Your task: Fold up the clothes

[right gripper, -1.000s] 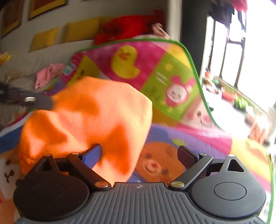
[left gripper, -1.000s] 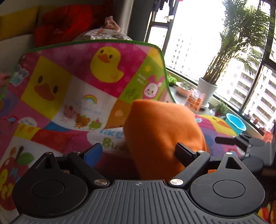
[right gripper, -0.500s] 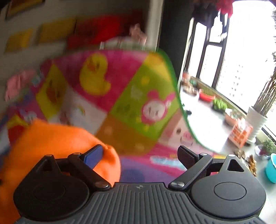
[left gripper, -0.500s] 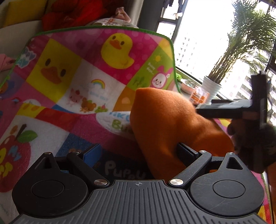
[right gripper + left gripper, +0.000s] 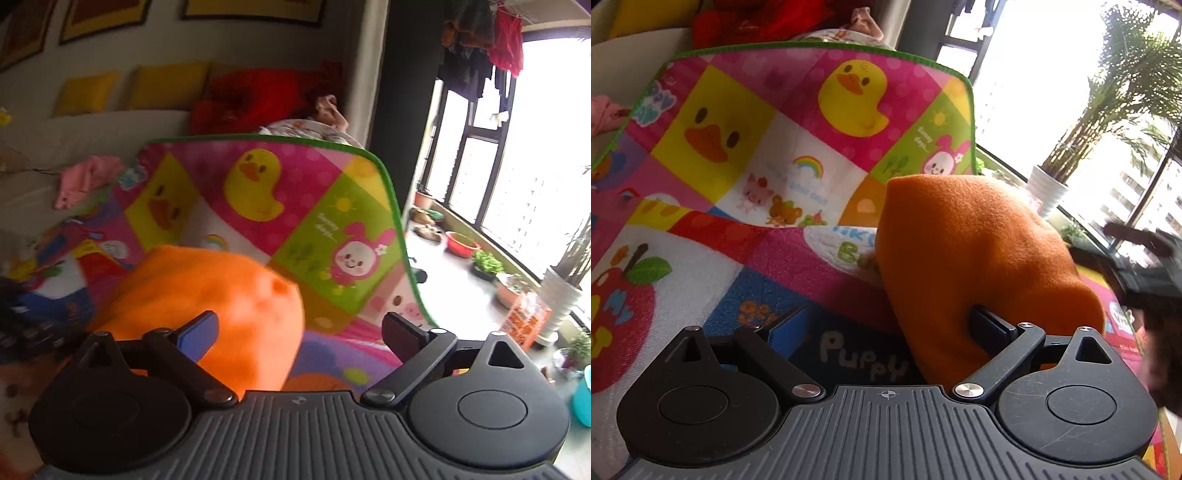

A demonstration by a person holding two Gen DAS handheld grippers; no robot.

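**Ana:** Left gripper [image 5: 886, 325] first: its jaws stand wide, with nothing pinched. The blue-padded finger [image 5: 786, 328] hangs free over the play mat [image 5: 746, 184], while the black finger [image 5: 990, 325] is buried in a hollow of the orange fleece garment [image 5: 967, 258]. I see no pad pressing from the other side, so I read that as touching, not holding.

**Ben:** And the right gripper [image 5: 299, 332]?

**Ana:** Also wide; its jaws have just been opening further, and nothing is clamped between them. The garment [image 5: 221, 295] bulges up in front of its blue finger [image 5: 197, 336] and across part of the gap. The black finger [image 5: 402, 334] is clear, with only mat [image 5: 314, 221] beyond it.

**Ben:** So where does the cloth lie relative to each tool?

**Ana:** Ahead and to the right of the left gripper, ahead and to the left of the right one. It sits between the two as a rounded mound on the mat. In the left view, the right tool [image 5: 1145, 269] shows as a dark blur just past the garment's far side.

**Ben:** Long axis?

**Ana:** Hard to tell while it's bunched. It seems to run away from the left gripper toward the mat's raised back edge.

**Ben:** Which hand is nearer?

**Ana:** The left, I'd judge, since it already touches. It would only need to shift right before closing.
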